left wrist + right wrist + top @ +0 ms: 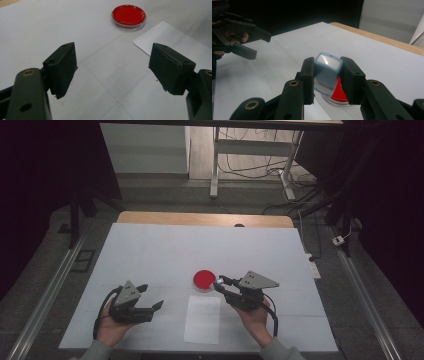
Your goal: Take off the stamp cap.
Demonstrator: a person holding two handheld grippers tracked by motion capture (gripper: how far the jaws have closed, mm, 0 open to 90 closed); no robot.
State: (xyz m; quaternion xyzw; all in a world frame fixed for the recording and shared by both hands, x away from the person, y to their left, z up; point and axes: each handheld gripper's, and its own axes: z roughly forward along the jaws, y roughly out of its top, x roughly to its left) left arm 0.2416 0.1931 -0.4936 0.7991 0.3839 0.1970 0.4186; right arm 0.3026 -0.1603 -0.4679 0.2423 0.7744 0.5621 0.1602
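A round red dish (204, 279) with a clear rim lies on the white table cover (175, 245), just beyond a white paper sheet (202, 319). My right gripper (220, 282) is shut on a small blue-grey block (327, 68) with a pale glossy top, held directly over the near edge of the red dish (339, 93). My left gripper (153, 296) rests low at the left of the paper, open, with nothing between its jaws. In the left gripper view it (112, 67) faces the dish (128, 15) and a corner of the paper (175, 42).
The table's wooden far edge (200, 218) shows beyond the white cover. Behind it, a white desk frame (215, 165) and loose cables (295, 180) sit on the floor. Metal rails (50, 285) run along both sides of the table.
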